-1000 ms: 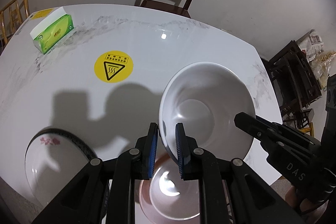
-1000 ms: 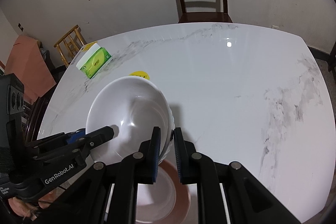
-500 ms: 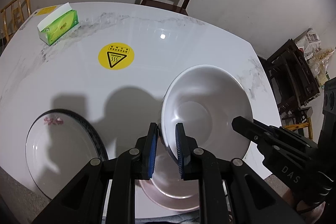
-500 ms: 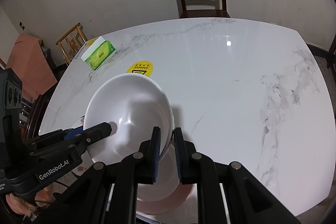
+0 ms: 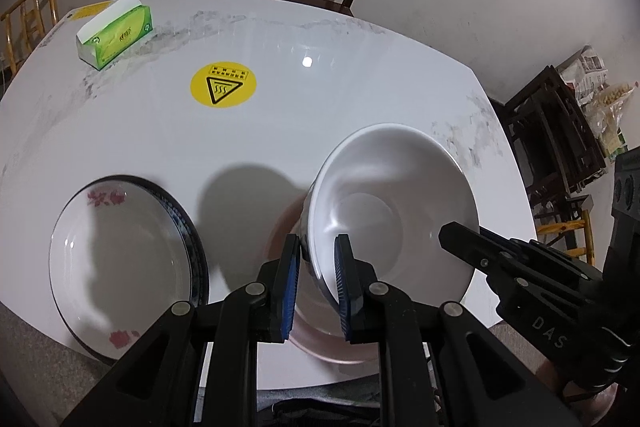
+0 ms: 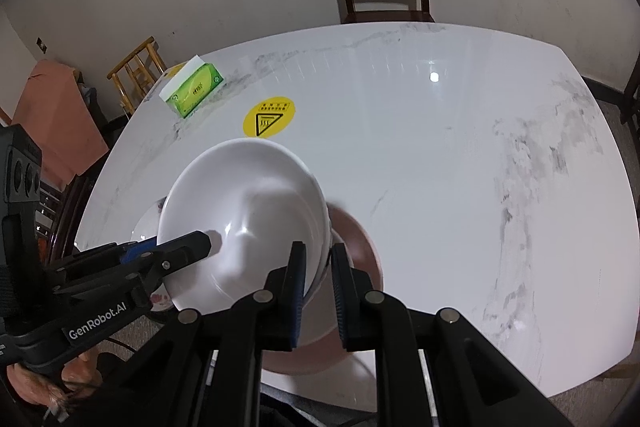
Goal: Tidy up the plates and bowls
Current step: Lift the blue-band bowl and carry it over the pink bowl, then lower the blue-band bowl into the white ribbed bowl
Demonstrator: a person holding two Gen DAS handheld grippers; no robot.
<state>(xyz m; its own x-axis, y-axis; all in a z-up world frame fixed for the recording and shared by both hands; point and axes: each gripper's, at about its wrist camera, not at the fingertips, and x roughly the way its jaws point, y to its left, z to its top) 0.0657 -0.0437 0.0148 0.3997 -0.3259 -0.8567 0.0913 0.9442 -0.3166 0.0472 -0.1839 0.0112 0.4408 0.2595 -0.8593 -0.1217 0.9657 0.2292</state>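
Both grippers pinch the white bowl (image 5: 394, 211) by opposite sides of its rim, the left gripper (image 5: 317, 283) on one edge and the right gripper (image 6: 318, 287) on the other, probably to keep it level; it hangs tilted just above a pinkish plate (image 6: 360, 239) near the table's (image 6: 440, 155) front edge, seemingly bound for stacking there; bowl and plate look empty; a patterned plate (image 5: 124, 259) beside them is empty too.

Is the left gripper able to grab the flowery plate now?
Probably not yet: the left gripper is shut on the white bowl. The flowery plate lies uncovered beside it.
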